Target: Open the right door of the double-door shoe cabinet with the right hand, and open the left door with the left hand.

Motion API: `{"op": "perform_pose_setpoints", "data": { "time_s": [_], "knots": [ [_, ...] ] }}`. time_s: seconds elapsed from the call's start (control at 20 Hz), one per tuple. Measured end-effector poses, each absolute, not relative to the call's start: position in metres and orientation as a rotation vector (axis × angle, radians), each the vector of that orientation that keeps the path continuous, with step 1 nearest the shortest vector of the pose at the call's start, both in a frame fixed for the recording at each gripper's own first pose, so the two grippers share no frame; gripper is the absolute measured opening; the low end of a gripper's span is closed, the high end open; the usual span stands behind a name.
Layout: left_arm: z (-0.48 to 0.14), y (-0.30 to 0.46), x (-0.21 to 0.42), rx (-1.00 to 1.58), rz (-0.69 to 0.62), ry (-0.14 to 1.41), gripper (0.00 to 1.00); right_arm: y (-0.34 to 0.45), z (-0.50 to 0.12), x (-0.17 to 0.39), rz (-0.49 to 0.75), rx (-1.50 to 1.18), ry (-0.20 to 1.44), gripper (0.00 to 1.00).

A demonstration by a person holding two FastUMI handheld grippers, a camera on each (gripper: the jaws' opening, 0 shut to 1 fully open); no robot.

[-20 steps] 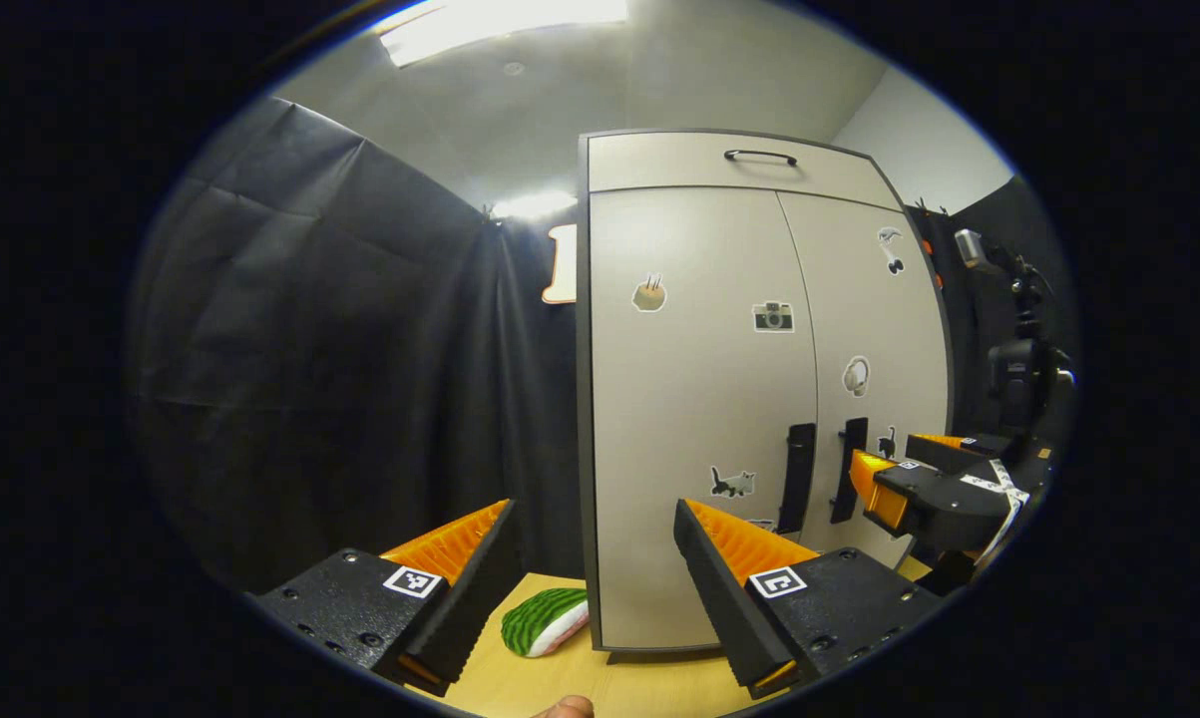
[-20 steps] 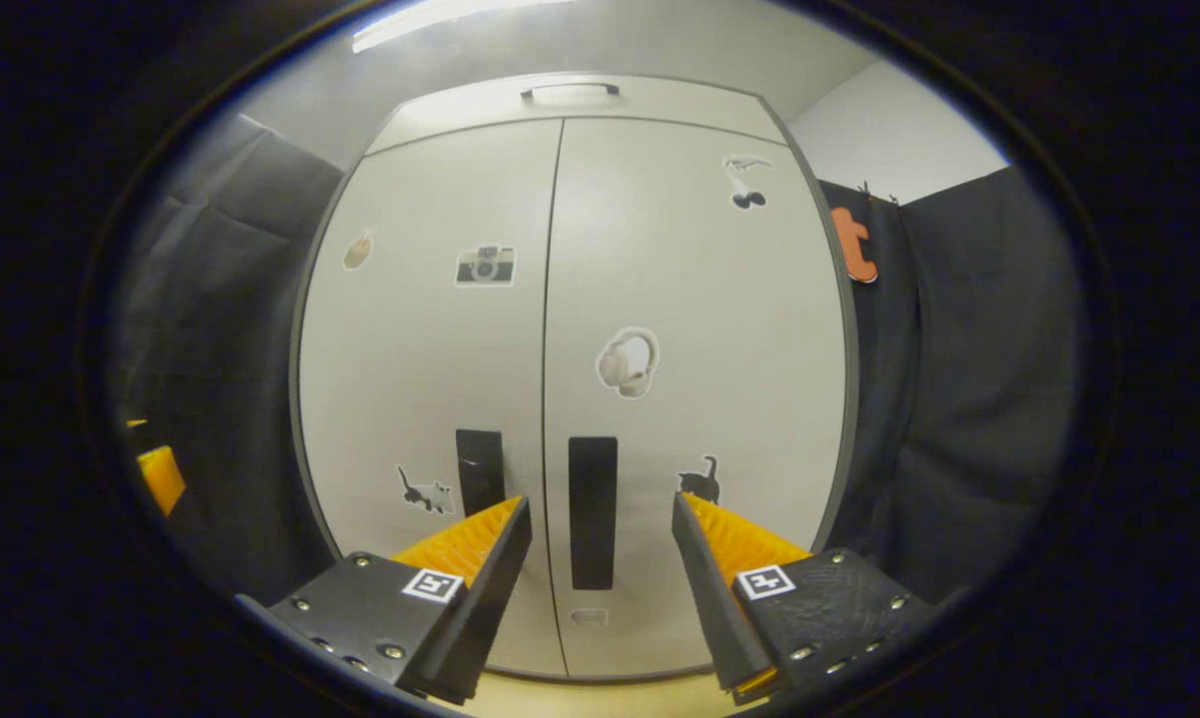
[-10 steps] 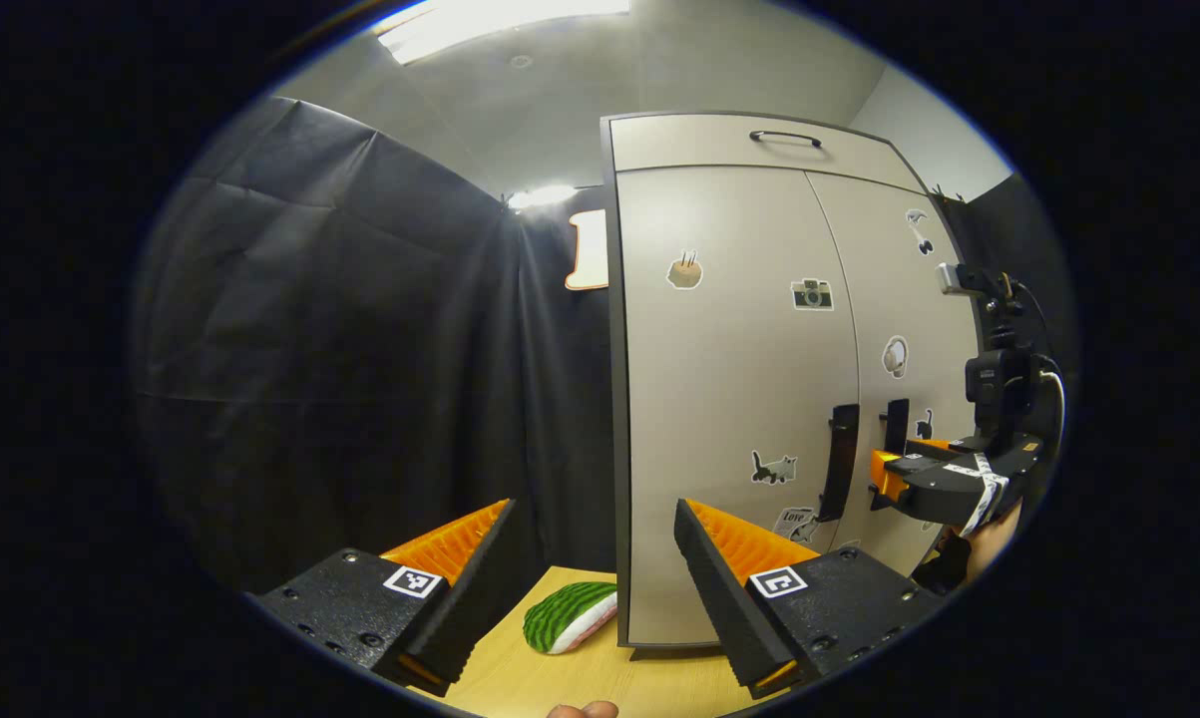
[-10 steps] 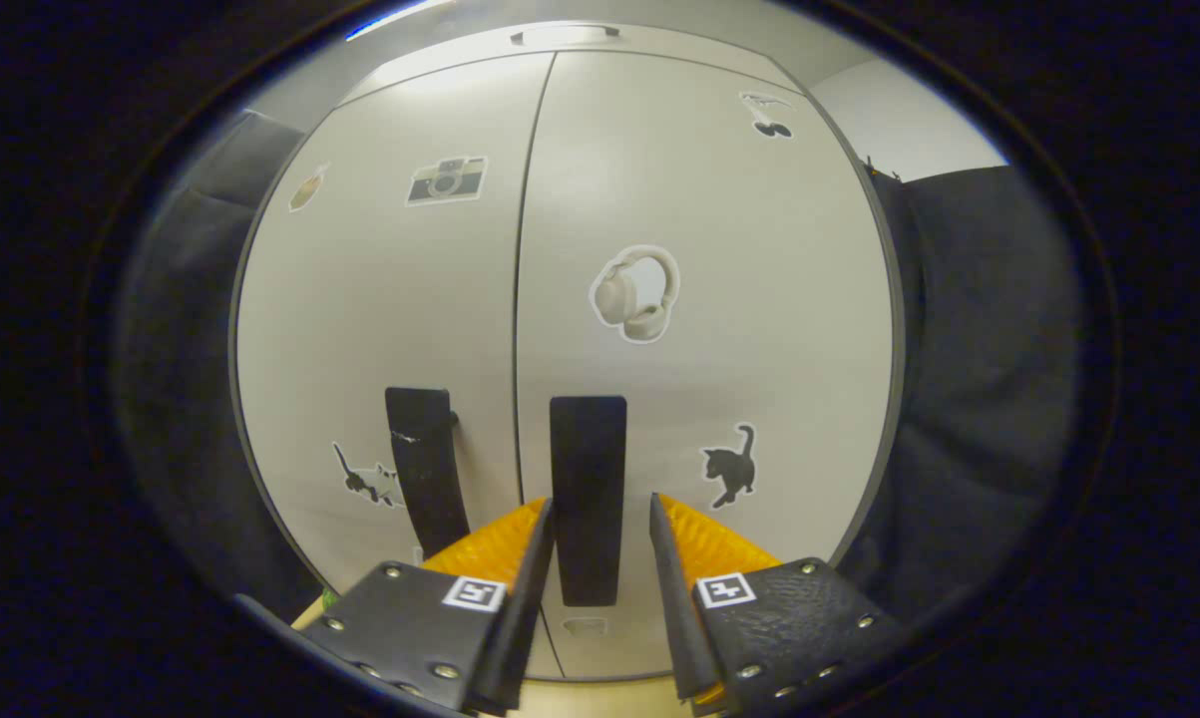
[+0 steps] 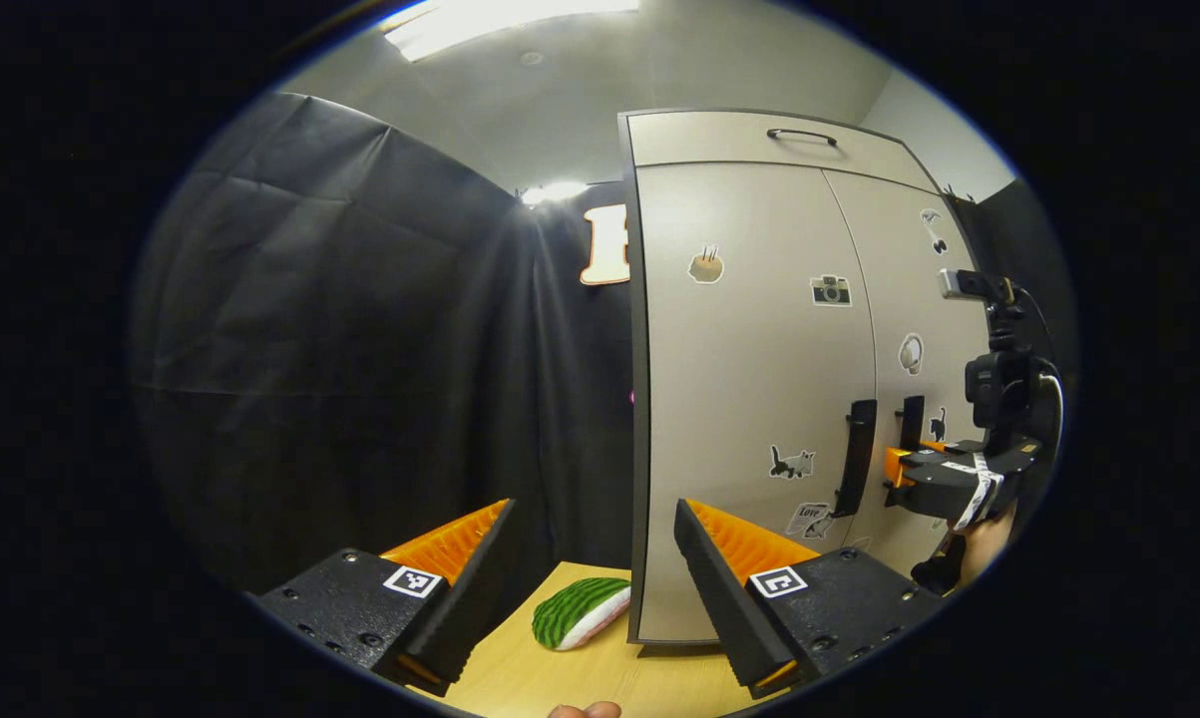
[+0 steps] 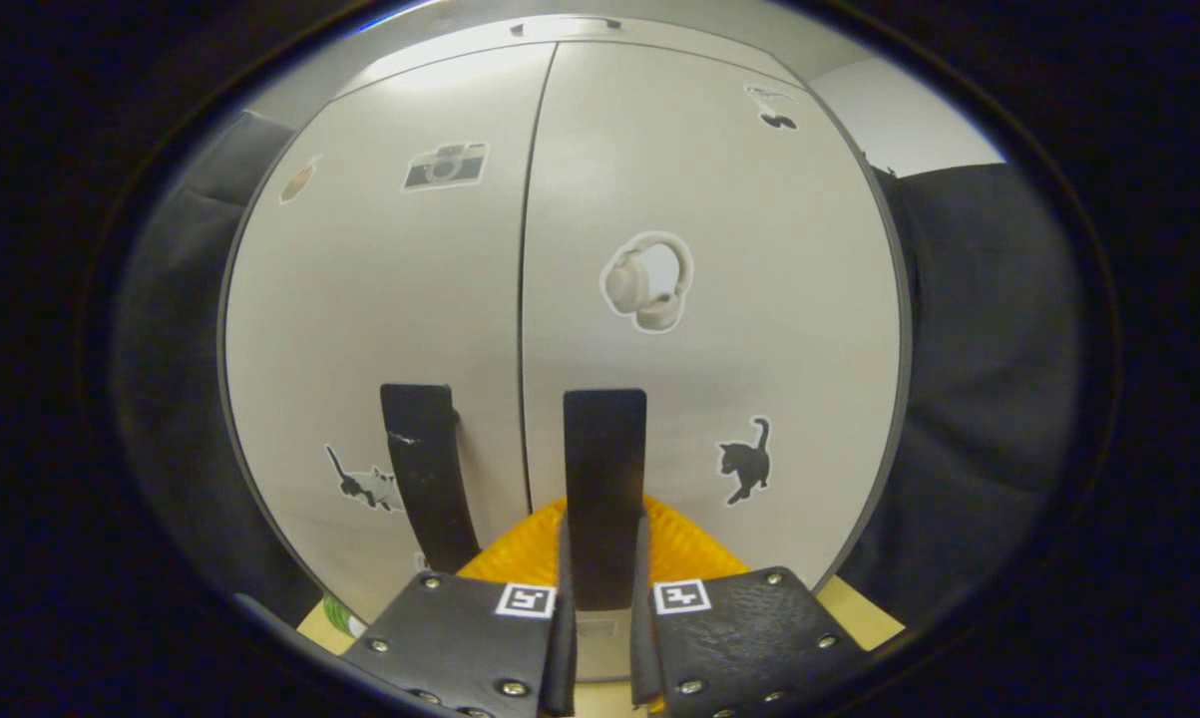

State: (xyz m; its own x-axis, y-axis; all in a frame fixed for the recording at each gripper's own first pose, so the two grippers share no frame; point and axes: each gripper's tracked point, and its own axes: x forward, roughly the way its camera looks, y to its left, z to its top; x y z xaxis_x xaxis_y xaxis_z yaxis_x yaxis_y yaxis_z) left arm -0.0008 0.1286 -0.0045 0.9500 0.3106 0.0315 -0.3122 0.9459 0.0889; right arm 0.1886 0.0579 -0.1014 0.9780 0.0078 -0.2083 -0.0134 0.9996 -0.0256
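Right gripper [image 6: 600, 558] is pinching the right door handle [image 6: 604, 479], hiding its lower end; left gripper [image 5: 590, 558] spread wide.

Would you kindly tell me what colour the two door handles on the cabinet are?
Both door handles are black, clearest in the right gripper view.

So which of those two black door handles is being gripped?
The right door handle, beside the black cat sticker: the right gripper has its jaws closed on it. The left door handle stands free.
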Motion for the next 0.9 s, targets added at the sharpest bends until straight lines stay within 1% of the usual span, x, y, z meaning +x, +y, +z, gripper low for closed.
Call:
{"op": "perform_pose_setpoints", "data": {
  "time_s": [0.1,0.15,0.2,0.4,0.6,0.9],
  "knots": [
    [-0.004,0.129,-0.005,0.094,0.318,-0.017,0.96,0.058,-0.101,0.186,0.027,-0.04,0.207,0.22],
    [-0.004,0.129,-0.006,0.095,0.318,-0.017,0.96,0.056,-0.102,0.184,0.035,-0.037,0.206,0.25],
    [-0.004,0.128,-0.008,0.095,0.318,-0.018,0.96,0.058,-0.1,0.181,0.048,-0.015,0.191,0.12],
    [-0.002,0.125,-0.018,0.083,0.315,-0.025,0.96,0.054,-0.099,0.175,0.085,-0.012,0.202,0.11],
    [-0.001,0.12,-0.028,0.075,0.309,-0.03,0.96,0.047,-0.096,0.157,0.113,0.006,0.212,0.12],
    [0.0,0.111,-0.038,0.073,0.289,-0.028,0.96,0.04,-0.093,0.144,0.128,0.006,0.216,0.11]
  ]
}}
